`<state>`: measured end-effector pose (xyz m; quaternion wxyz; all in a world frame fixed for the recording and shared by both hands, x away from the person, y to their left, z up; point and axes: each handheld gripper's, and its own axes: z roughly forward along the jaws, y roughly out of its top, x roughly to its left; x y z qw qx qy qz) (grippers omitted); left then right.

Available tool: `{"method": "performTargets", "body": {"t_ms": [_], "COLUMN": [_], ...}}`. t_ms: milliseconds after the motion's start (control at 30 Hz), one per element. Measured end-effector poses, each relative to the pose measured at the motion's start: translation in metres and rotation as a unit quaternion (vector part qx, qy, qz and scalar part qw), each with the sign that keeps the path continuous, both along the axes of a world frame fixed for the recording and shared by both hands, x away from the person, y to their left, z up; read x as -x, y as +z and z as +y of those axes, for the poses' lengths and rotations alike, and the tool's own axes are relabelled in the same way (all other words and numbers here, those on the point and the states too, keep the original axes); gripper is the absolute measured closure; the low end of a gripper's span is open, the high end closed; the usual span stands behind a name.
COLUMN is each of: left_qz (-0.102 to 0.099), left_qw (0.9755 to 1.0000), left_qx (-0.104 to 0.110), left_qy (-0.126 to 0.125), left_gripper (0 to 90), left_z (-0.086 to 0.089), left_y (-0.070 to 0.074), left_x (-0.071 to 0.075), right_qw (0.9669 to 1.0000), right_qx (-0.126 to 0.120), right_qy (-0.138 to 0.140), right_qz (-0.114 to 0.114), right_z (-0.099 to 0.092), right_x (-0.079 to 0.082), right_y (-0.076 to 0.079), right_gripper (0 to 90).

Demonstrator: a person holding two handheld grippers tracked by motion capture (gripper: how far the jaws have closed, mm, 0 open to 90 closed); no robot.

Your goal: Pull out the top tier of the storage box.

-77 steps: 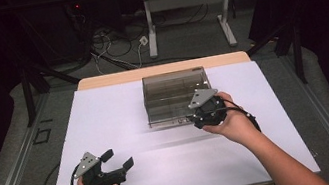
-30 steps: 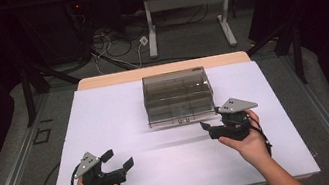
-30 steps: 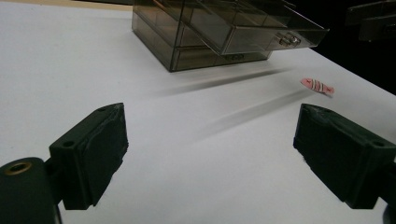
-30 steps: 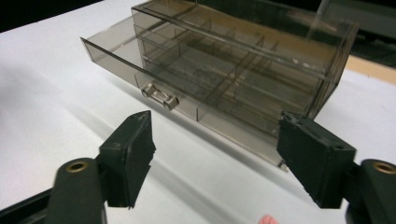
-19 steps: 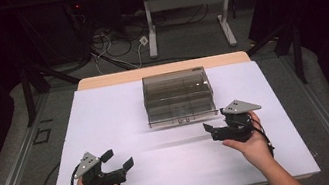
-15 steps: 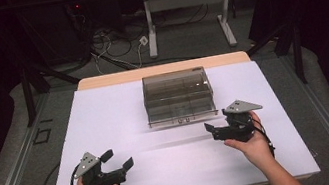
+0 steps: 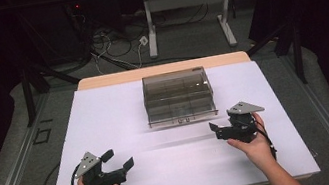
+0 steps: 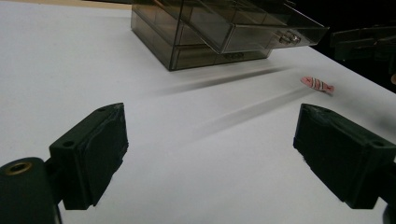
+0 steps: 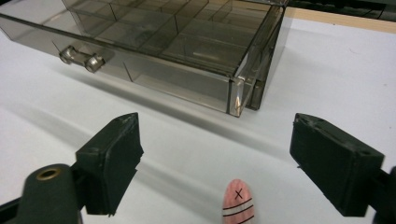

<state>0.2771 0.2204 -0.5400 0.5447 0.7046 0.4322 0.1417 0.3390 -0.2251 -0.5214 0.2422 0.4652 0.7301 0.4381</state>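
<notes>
A smoky clear drawer box point(image 7: 176, 84) stands mid-table with its top drawer point(image 7: 182, 112) pulled out. In the right gripper view that drawer point(image 9: 154, 42) and its handle point(image 9: 81, 57) lie just ahead. A small pink striped toy fish point(image 9: 238, 204) lies on the white table between the jaws of my right gripper point(image 9: 215, 154), and the pads do not touch it. These jaws have just been opening, then closing a little. My right gripper point(image 7: 216, 132) sits right of the drawer front. My left gripper point(image 7: 119, 159) rests open and empty at the near left. Its view shows the fish point(image 8: 317, 84) far off.
The white tabletop point(image 7: 120, 115) spreads wide around the box. The wooden far edge point(image 7: 164, 70) runs behind it. Cables and desk legs point(image 7: 152, 28) stand on the floor beyond. The other gripper's dark parts point(image 8: 364, 42) appear at the right of the left gripper view.
My right gripper left the drawer front, moved right and toward the near edge, and sank lower over the table. The left gripper stayed put.
</notes>
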Motion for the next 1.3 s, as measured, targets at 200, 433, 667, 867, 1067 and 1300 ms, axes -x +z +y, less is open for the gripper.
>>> {"method": "performTargets", "body": {"t_ms": [200, 433, 667, 867, 1067, 1300], "left_qz": [0.000, 0.003, 0.002, 0.002, 0.003, 0.003], "left_qw": [1.0000, 1.0000, 1.0000, 1.0000, 1.0000, 1.0000], "left_qx": [0.001, 0.000, 0.002, 0.002, 0.003, 0.003], "left_qy": [-0.001, -0.002, -0.002, -0.003, -0.003, -0.003], "left_gripper": [9.9, 9.9, 9.9, 10.0, 9.9, 9.9], "left_z": [-0.001, -0.001, -0.001, -0.001, -0.001, -0.001], "left_y": [0.000, -0.001, -0.001, -0.001, -0.001, -0.001], "left_x": [0.000, 0.000, -0.001, -0.001, -0.001, -0.001], "right_qw": [0.9999, 0.9993, 0.9984, 0.9981, 0.9973, 0.9929], "right_qx": [0.002, 0.007, 0.012, 0.016, -0.002, -0.044], "right_qy": [-0.007, -0.030, -0.047, -0.050, -0.061, -0.064], "right_qz": [0.007, 0.020, 0.028, 0.033, 0.040, 0.090], "right_z": [-0.006, -0.016, -0.020, -0.017, -0.018, -0.020], "right_x": [-0.004, -0.006, -0.007, -0.007, -0.006, -0.007], "right_y": [-0.004, -0.008, -0.016, -0.020, -0.020, -0.024], "right_gripper": [24.7, 38.4, 42.7, 44.5, 49.4, 50.3]}}
